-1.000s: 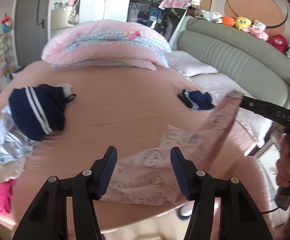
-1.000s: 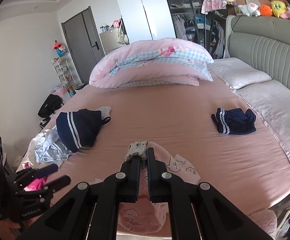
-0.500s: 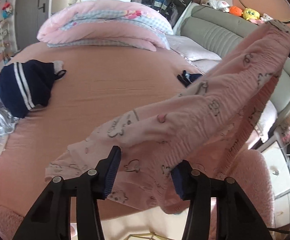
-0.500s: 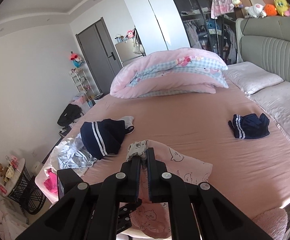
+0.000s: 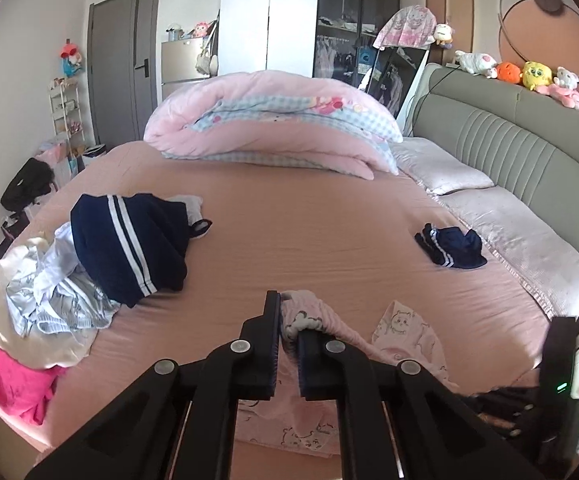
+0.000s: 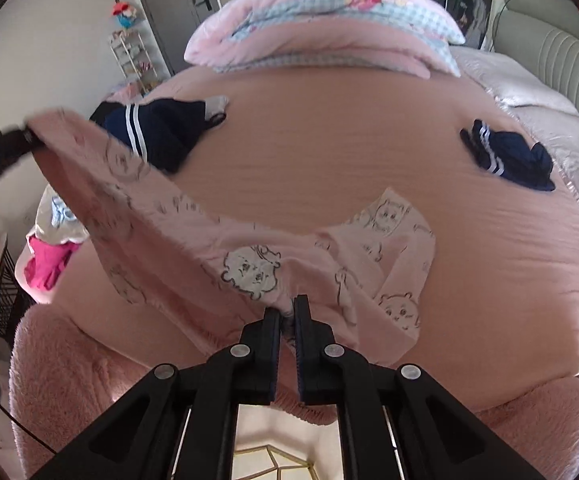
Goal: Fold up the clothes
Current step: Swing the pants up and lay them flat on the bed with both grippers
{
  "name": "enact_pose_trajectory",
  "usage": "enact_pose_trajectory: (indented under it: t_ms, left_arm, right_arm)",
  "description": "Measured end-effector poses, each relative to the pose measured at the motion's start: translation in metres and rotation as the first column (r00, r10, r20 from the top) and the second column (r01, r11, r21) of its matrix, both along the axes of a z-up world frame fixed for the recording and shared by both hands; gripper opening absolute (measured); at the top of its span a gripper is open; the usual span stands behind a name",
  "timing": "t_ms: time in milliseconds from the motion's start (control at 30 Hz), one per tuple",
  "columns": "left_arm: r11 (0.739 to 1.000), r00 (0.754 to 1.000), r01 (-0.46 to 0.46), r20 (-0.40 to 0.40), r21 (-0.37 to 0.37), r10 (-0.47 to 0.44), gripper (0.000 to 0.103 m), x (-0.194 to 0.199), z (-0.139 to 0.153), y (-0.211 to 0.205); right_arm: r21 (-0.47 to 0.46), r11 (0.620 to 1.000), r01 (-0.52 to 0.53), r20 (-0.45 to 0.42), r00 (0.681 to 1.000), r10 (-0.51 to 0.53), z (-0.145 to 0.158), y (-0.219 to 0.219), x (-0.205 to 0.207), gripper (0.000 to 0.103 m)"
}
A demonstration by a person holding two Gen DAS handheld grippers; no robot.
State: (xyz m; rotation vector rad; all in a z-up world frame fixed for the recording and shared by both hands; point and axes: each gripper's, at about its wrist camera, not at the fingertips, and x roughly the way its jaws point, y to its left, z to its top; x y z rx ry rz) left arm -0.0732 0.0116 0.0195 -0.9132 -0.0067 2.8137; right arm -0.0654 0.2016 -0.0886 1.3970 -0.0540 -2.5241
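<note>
While the pink bear-print garment (image 6: 249, 264) hung stretched above the near edge of the bed (image 6: 329, 152), both grippers had it pinched by its edge. The left gripper (image 5: 288, 312) had its jaws together on a bunched fold of the fabric, which spilled from between the pads toward the right and down onto the sheet. The right gripper (image 6: 287, 312) likewise stood with its jaws clamped on the cloth, just below a printed bear face; in its view the garment ran as a taut band up to the far left, where the other gripper's black fingers gripped the end. Part of the garment with more bear prints lay flat on the sheet to the right. On the left side of the bed, a navy garment with white stripes (image 5: 125, 244) rested on a heap of pale clothes (image 5: 45, 296), with a bright pink piece (image 5: 13, 384) at the near left corner. A small navy striped item (image 5: 451, 246) lay apart at the right, near the pale pillows (image 5: 449, 176). A folded pink duvet (image 5: 273, 120) sat at the far end of the bed, and plush toys (image 5: 529, 74) lined the top of the grey headboard (image 5: 521, 140) on the right.
</note>
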Motion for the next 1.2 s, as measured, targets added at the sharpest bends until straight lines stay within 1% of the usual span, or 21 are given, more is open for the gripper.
enact_pose_trajectory:
  t_ms: [100,133,167,233,300,400,500,567,633,733,767,833,933,1067,1133,1200]
  left_arm:
    - [1.0,0.999,-0.005,-0.054,-0.017,0.004,0.006,0.011,0.012,0.005]
    - [1.0,0.998,-0.015,-0.06,-0.017,0.014,0.006,0.012,0.013,0.004]
    - [0.999,0.997,-0.037,-0.064,-0.018,0.035,0.006,0.014,0.013,0.001]
    - [0.997,0.995,-0.079,-0.056,-0.024,0.077,0.006,0.013,0.008,-0.01]
    - [0.994,0.994,-0.109,-0.02,-0.021,0.109,0.006,0.009,-0.002,-0.024]
    - [0.991,0.99,-0.131,0.055,-0.016,0.132,0.006,0.003,-0.022,-0.038]
    - [0.992,0.986,-0.124,0.111,-0.012,0.125,0.006,0.003,-0.037,-0.044]
    - [0.994,0.985,-0.106,0.138,0.001,0.104,0.007,0.004,-0.043,-0.044]
    - [0.996,0.984,-0.079,0.163,0.036,0.073,0.007,0.004,-0.046,-0.042]
    - [0.994,0.982,-0.053,0.186,0.097,0.034,0.007,0.0,-0.053,-0.036]
    - [0.993,0.979,-0.047,0.204,0.112,0.023,0.007,-0.002,-0.058,-0.034]
    - [0.99,0.968,-0.04,0.251,0.139,0.004,0.007,-0.009,-0.072,-0.028]
    - [0.988,0.948,-0.006,0.315,0.157,-0.044,0.007,-0.015,-0.092,-0.014]
    - [0.995,0.926,0.035,0.37,0.099,-0.069,0.008,-0.015,-0.117,0.005]
    - [0.996,0.915,0.057,0.396,0.066,-0.078,0.01,-0.015,-0.13,0.015]
    - [0.997,0.917,0.047,0.392,0.06,-0.067,0.011,-0.013,-0.131,0.013]
  right_arm:
    - [0.161,0.987,0.019,0.003,1.0,-0.02,-0.028,-0.008,-0.004,0.006]
    - [0.183,0.982,0.04,0.003,0.999,-0.041,-0.033,-0.004,-0.004,0.006]
    - [0.191,0.979,0.066,0.003,0.998,-0.068,-0.036,0.002,-0.003,0.006]
    - [0.14,0.982,0.123,0.011,0.992,-0.126,-0.034,0.024,-0.004,0.006]
    - [0.101,0.979,0.175,0.002,0.984,-0.176,-0.026,0.045,-0.004,0.006]
    - [0.067,0.97,0.234,-0.068,0.971,-0.23,-0.001,0.063,0.0,0.006]
    - [0.029,0.967,0.252,-0.188,0.952,-0.243,0.046,0.071,0.002,0.006]
    - [0.005,0.968,0.25,-0.269,0.933,-0.24,0.08,0.073,0.003,0.006]
    - [-0.015,0.975,0.223,-0.343,0.915,-0.215,0.117,0.072,0.003,0.006]
    - [-0.056,0.984,0.171,-0.4,0.899,-0.179,0.154,0.065,0.007,0.006]
    - [-0.069,0.986,0.153,-0.417,0.893,-0.168,0.166,0.063,0.009,0.006]
    - [-0.079,0.987,0.138,-0.435,0.886,-0.159,0.175,0.055,0.015,0.006]
    - [-0.083,0.99,0.118,-0.45,0.882,-0.142,0.182,0.045,0.025,0.006]
    - [-0.114,0.99,0.077,-0.457,0.881,-0.121,0.194,0.036,0.046,0.006]
    - [-0.13,0.988,0.079,-0.476,0.87,-0.132,0.202,0.039,0.052,0.006]
    - [-0.13,0.987,0.09,-0.485,0.863,-0.142,0.209,0.044,0.054,0.006]
